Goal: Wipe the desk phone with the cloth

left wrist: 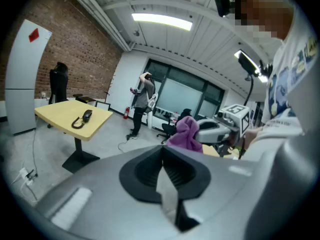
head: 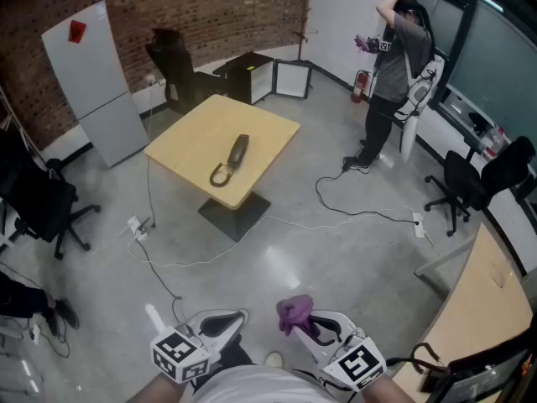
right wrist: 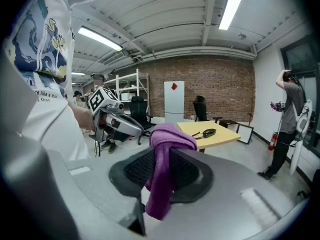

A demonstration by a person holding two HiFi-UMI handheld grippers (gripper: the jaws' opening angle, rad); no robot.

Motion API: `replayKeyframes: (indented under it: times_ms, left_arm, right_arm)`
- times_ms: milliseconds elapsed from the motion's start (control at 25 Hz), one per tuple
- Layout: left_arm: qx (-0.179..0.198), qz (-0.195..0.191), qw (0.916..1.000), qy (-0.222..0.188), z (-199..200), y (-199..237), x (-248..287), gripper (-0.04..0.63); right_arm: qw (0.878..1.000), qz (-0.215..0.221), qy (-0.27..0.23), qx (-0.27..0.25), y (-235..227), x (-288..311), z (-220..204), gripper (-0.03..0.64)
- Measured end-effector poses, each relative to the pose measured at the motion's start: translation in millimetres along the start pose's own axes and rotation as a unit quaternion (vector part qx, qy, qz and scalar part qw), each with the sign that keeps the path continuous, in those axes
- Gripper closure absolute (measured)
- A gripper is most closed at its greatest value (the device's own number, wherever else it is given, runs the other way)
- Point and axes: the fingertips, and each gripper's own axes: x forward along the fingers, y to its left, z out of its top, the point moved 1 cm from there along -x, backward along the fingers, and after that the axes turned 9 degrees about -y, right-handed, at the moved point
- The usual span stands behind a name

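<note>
A black desk phone (head: 231,161) with its coiled cord lies on a light wooden table (head: 185,141) well ahead of me across the floor. It also shows small in the left gripper view as the phone (left wrist: 83,119) and in the right gripper view as the phone (right wrist: 206,133). My right gripper (head: 300,316) is shut on a purple cloth (head: 294,311), which hangs folded over its jaws, the cloth (right wrist: 162,169). My left gripper (head: 220,321) is shut with nothing in it, held low beside the right one, close to my body.
A person (head: 391,74) stands at the far right by the windows, arms raised. Cables (head: 352,212) trail across the concrete floor. Black office chairs (head: 470,183) stand right and left, a white panel (head: 96,82) leans on the brick wall, and a wooden desk (head: 495,300) edges the right.
</note>
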Motion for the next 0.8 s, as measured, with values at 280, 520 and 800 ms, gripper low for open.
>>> replayKeyframes:
  times_ms: [280, 520, 800]
  left_arm:
    - [-0.002, 0.022, 0.9997, 0.005, -16.0, -23.1, -16.9, 0.591]
    - [-0.001, 0.024, 0.9997, 0.000, -5.3, -18.0, -15.1, 0.591]
    - [-0.008, 0.013, 0.9999, -0.007, 4.1, 41.0, -30.6, 0.591]
  right_arm:
    - [1.000, 0.018, -0.005, 0.012, 23.7, -12.3, -12.4, 0.526]
    - [0.999, 0.021, -0.009, 0.024, 20.4, -7.4, -10.3, 0.525]
    - [0.999, 0.010, 0.014, 0.031, 20.3, 52.6, -6.4, 0.525]
